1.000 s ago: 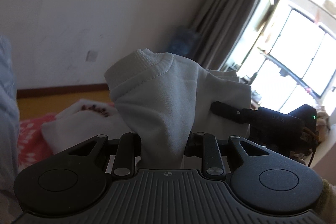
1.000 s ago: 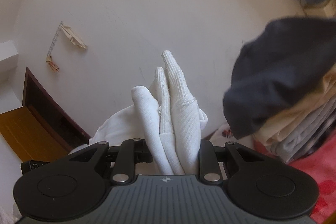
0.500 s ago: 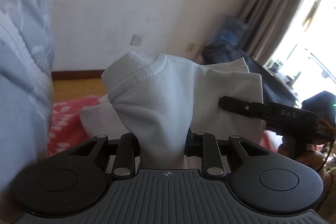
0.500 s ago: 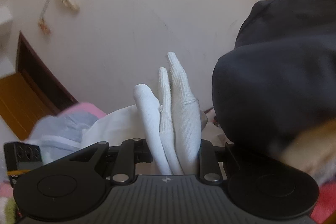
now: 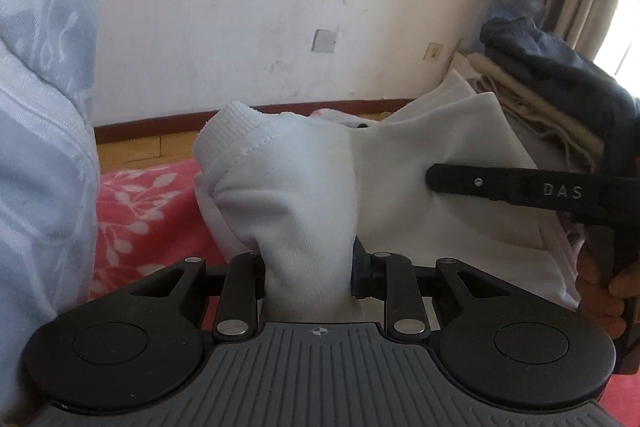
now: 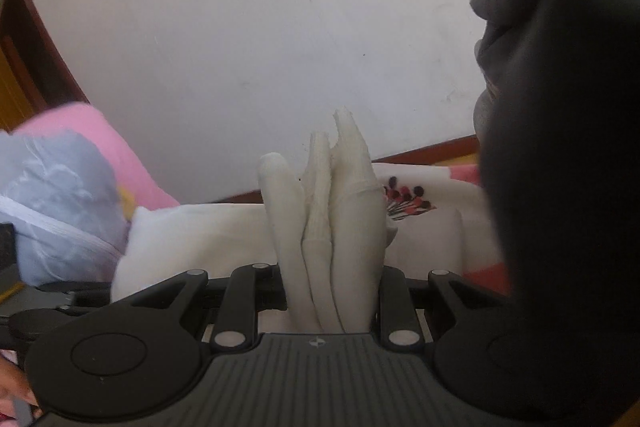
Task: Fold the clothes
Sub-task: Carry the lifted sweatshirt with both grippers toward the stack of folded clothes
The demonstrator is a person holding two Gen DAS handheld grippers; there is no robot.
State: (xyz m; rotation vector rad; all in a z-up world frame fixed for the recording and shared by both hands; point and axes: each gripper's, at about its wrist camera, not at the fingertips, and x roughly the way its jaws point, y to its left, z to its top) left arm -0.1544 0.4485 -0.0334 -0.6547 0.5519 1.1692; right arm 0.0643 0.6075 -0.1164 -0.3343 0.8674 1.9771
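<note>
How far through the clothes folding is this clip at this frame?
Done: a stack of folded garments, dark blue on top, sits to the right. In hand: the left gripper and right gripper each clamp a bunched, ribbed edge of the white knit garment. Left: laying it on the red floral blanket, folding and stacking it.

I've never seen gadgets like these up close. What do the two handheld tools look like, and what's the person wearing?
Each tool, left tool and right tool, is matte black plastic: two round-lobed side plates, slim linkage bars with silver rivets, and a ribbed grey centre panel bearing a small crosshair mark. The right tool's flat black finger reads "DAS" in pale letters. No cables or sleeves show.
</note>
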